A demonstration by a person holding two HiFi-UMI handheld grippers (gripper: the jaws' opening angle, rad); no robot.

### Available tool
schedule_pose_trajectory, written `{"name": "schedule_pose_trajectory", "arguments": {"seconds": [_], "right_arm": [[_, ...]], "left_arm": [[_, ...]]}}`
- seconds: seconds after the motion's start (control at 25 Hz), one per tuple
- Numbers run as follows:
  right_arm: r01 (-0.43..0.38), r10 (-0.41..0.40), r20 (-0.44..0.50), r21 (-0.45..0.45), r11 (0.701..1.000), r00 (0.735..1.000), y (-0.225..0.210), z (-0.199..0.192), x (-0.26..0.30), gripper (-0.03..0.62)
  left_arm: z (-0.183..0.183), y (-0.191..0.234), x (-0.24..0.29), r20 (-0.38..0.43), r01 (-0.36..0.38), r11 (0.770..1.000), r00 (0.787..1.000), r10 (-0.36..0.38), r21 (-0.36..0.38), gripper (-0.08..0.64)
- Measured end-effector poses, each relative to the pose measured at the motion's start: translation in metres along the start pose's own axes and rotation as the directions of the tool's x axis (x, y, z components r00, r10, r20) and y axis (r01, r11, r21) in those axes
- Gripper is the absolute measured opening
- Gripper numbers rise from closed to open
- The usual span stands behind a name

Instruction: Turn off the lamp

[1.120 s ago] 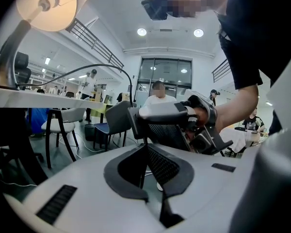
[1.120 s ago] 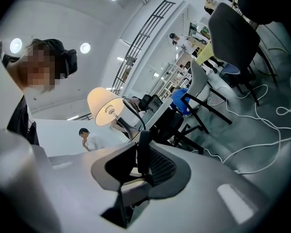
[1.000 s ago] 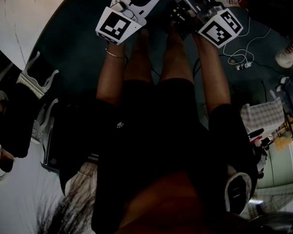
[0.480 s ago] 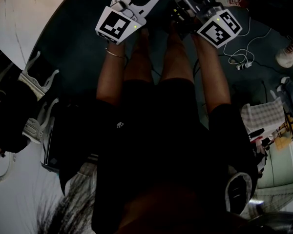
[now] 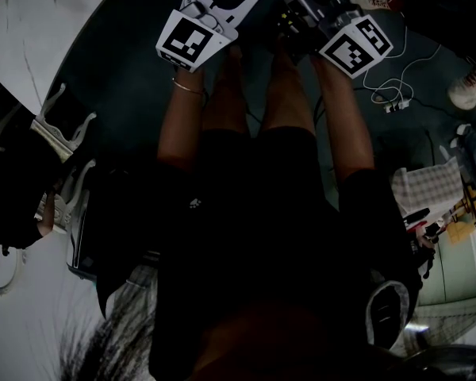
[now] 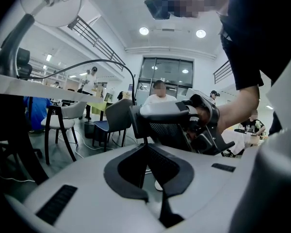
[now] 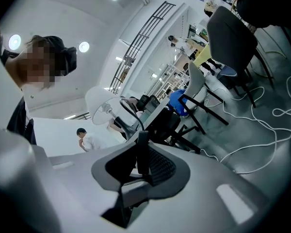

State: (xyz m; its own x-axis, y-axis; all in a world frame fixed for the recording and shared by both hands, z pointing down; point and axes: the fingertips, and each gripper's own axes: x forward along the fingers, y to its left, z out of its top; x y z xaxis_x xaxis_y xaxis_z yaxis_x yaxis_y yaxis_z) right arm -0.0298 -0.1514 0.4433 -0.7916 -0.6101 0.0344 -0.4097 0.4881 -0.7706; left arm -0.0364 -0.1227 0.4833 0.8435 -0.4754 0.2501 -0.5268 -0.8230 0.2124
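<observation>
left gripper (image 6: 145,148): jaws pressed together, nothing between them.
right gripper (image 7: 141,152): jaws pressed together, likewise empty.
lamp (image 6: 49,5): white round shade on a dark arm, standing on the table (image 6: 29,84).
direction: lamp sits above and left of the left gripper, well apart.
nearer tool: probably the left gripper, judging by that side.

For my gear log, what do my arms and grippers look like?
The left gripper and right gripper are white with dark padding lining the jaws. Each carries a white cube with black square markers. The sleeves are short and dark, and a thin bracelet circles the left wrist.
</observation>
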Motion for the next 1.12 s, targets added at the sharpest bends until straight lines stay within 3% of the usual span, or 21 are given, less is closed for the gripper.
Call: {"name": "schedule_pose_trajectory", "arguments": {"seconds": [0.28, 0.6, 1.12], "right_arm": [[0.038, -0.042, -0.041, -0.098, 0.994, 0.998, -0.007, -0.007, 0.002, 0.067], [0.084, -0.093, -0.064, -0.142, 0.986, 0.994, -0.019, -0.014, 0.004, 0.069], [0.165, -0.177, -0.086, -0.128, 0.978, 0.98, -0.054, -0.022, 0.006, 0.074]], "left_arm": [[-0.01, 0.003, 0.004, -0.023, -0.015, 1.0, 1.0, 0.014, -0.021, 0.014], [-0.021, 0.007, 0.008, -0.056, -0.027, 0.998, 0.998, 0.025, -0.049, 0.015], [-0.03, 0.025, 0.005, -0.052, -0.065, 0.993, 0.997, 0.059, -0.102, 0.014]]}}
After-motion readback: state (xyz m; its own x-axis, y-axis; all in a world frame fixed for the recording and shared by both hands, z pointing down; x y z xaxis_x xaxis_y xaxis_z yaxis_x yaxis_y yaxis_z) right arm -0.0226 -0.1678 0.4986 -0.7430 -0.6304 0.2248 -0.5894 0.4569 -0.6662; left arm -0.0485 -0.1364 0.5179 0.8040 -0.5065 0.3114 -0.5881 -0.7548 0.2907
